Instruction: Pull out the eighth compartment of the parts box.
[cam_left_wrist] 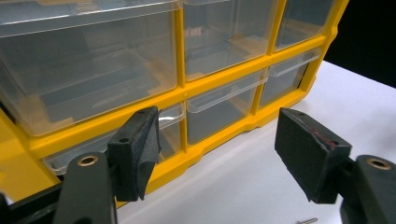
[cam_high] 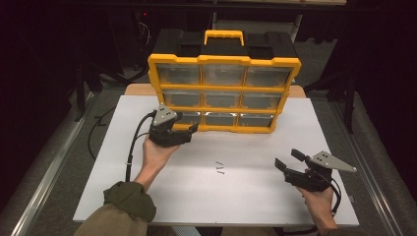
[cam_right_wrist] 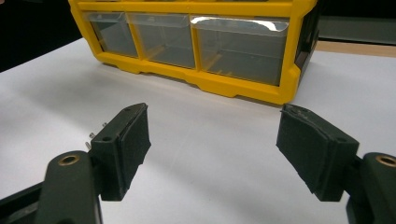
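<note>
Left gripper [cam_high: 189, 129] gapes wide and empty just at the bottom-left drawer [cam_left_wrist: 140, 135] of the yellow organizer [cam_high: 223, 93], right gripper [cam_high: 287, 162] equally wide, empty, well apart from the organizer.

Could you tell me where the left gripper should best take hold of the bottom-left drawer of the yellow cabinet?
Probably the clear lip along the top front edge of the bottom-left drawer, approached from the front. It juts forward, and the open left gripper already faces it.
</note>
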`<move>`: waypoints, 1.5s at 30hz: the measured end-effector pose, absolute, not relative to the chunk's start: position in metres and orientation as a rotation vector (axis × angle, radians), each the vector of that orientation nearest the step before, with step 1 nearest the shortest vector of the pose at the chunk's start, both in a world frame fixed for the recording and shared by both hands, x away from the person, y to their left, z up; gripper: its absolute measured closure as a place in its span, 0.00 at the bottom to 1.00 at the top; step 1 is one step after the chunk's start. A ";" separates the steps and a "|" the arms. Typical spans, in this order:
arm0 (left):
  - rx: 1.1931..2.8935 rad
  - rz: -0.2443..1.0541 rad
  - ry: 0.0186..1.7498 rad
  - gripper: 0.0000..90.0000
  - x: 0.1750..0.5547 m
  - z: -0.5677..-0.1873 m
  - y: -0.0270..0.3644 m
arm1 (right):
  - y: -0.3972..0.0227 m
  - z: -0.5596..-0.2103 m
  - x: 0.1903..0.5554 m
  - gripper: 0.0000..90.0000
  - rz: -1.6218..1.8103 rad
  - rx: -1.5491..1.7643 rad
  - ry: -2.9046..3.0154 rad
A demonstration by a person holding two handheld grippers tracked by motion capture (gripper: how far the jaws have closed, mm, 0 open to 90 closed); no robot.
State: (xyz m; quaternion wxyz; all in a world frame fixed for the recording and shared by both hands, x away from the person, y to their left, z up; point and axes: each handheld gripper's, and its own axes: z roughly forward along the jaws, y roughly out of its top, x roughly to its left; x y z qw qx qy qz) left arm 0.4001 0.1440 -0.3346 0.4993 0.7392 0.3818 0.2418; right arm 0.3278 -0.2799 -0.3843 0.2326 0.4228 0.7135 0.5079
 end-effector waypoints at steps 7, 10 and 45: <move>1.790 0.596 0.920 0.35 0.405 -0.333 0.140 | -0.281 -0.384 0.329 0.30 1.392 1.153 1.959; 1.790 0.597 0.919 0.35 0.407 -0.333 0.138 | -0.280 -0.384 0.328 0.30 1.394 1.159 1.958; 1.828 0.583 0.946 0.37 0.436 -0.339 0.116 | -0.281 -0.384 0.329 0.30 1.409 1.148 1.969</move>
